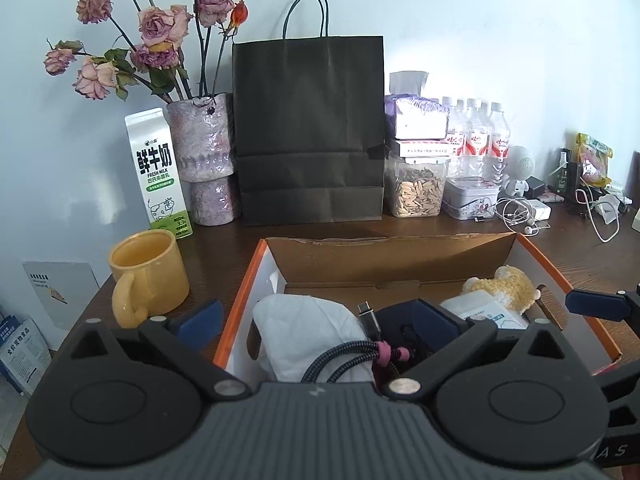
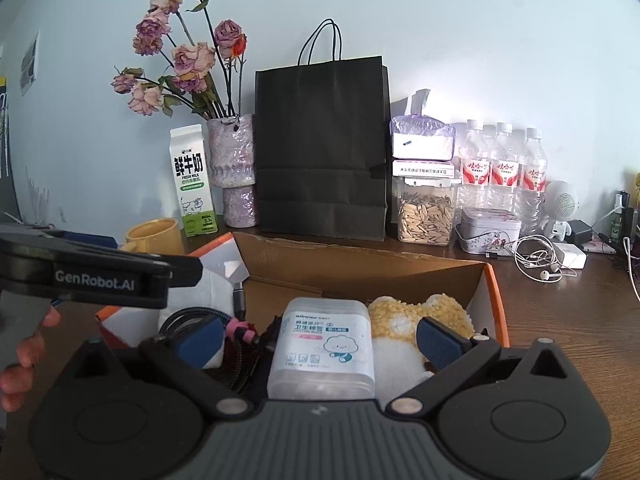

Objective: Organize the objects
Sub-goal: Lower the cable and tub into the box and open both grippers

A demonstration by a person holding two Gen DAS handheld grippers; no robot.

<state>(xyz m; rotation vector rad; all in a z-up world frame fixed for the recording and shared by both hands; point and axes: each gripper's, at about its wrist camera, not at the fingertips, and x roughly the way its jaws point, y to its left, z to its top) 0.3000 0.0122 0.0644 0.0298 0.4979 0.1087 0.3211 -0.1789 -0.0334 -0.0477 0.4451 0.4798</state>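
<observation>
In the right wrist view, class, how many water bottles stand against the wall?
3 visible: left bottle, middle bottle, right bottle, side by side behind the tin. More may hide behind them.

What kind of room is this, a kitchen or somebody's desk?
Probably a lived-in home desk: dried pink roses in a vase, a green-and-white milk carton and tangled white earphones share the dark wooden tabletop.

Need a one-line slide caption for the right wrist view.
Open right hand-held gripper over cotton-swab box in the cardboard box.
</observation>
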